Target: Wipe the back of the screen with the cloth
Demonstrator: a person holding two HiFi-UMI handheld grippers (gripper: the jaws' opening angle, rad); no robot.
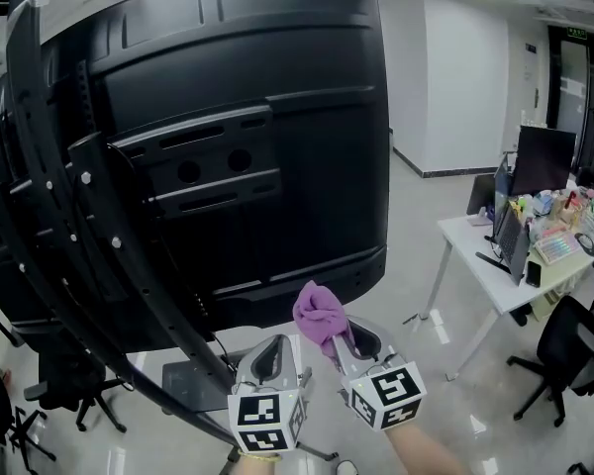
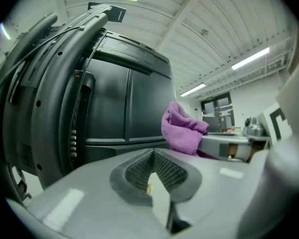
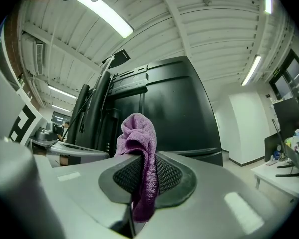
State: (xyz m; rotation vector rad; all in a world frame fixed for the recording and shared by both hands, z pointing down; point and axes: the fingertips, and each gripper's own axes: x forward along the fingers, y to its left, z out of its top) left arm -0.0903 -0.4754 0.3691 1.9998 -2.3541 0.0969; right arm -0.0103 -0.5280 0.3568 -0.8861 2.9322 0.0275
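Note:
A large black screen (image 1: 267, 156) on a curved black stand shows its back across the head view; it also rises ahead in the right gripper view (image 3: 174, 113) and the left gripper view (image 2: 124, 108). My right gripper (image 1: 348, 346) is shut on a bunched purple cloth (image 1: 320, 313), which sits just below the screen's lower edge. The cloth (image 3: 139, 148) hangs down between the pads in the right gripper view. My left gripper (image 1: 270, 356) is beside it on the left, shut with nothing in it, and sees the cloth (image 2: 182, 128) at its right.
The stand's curved black arm (image 1: 69, 226) with cables runs down the left, to a grey base plate (image 1: 183, 384) on the floor. A white desk (image 1: 505, 265) with a monitor and clutter stands at right, a black office chair (image 1: 564, 349) by it.

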